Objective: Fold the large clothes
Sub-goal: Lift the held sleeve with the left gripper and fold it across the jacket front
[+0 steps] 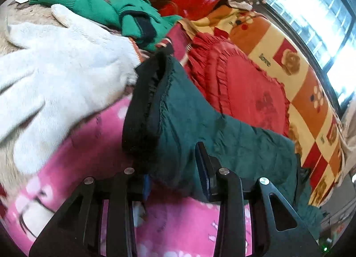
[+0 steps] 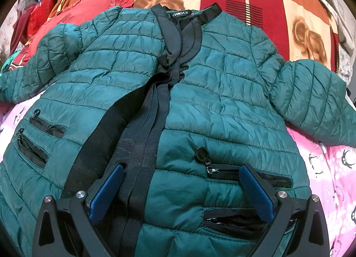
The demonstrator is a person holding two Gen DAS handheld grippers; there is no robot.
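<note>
Two views are showing the same green jacket. From the left wrist, the left gripper is holding the jacket's sleeve: the cloth is lying bunched between the two fingers and the pads are pressing on it from both sides. The black cuff is standing up just past the fingertips. A hand in a white glove is reaching in at the left, touching the cuff's edge. Under the sleeve a pink blanket is lying, and beyond it a red cushion and a green sweater.

From the right wrist, the jacket is lying front up on the pink blanket, collar away from the camera, with both sleeves spread out to the sides. The right gripper is hovering over the lower front with its fingers wide apart and nothing between the pads; the black placket is running just beside its left finger.
</note>
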